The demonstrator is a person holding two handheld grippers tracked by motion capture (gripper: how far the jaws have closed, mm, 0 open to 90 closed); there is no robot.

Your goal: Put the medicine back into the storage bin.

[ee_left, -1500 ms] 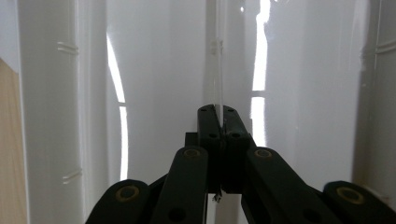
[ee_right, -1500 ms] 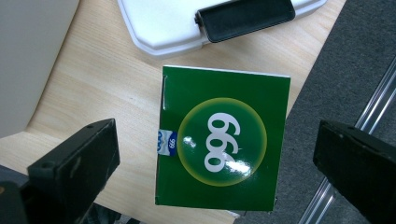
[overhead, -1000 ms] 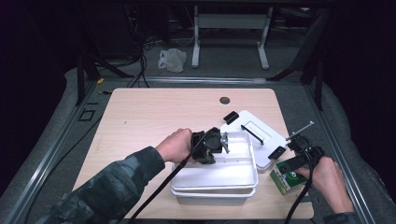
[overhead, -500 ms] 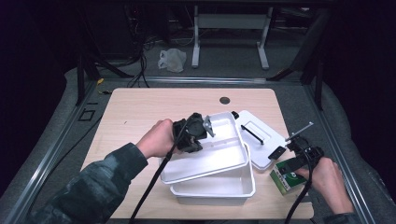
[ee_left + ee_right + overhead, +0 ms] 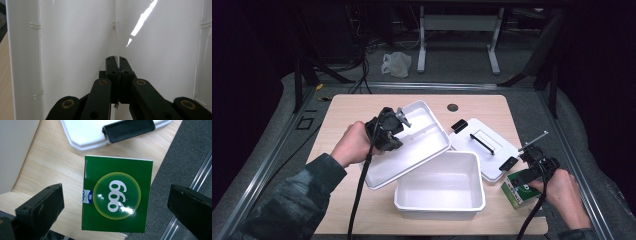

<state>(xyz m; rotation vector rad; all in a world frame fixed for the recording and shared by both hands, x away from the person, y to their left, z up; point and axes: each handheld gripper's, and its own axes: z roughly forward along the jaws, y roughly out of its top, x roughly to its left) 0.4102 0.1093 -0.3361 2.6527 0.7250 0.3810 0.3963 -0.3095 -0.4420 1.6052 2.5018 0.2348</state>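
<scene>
The left gripper (image 5: 399, 119) pinches the rim of a shallow white plastic tray (image 5: 419, 145), tilted above the white tub (image 5: 441, 182). The right gripper (image 5: 526, 170) hangs wide-jawed over a green box (image 5: 116, 195).

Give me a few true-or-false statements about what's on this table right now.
1. The left tool grips the tray by a thin divider. True.
2. The tray sits inside the tub. False: it is lifted and tilted, left of the tub.
3. The green box is clamped in the right tool. False: the jaws stand wide apart on either side.
4. The lid lies on the table. True.
</scene>
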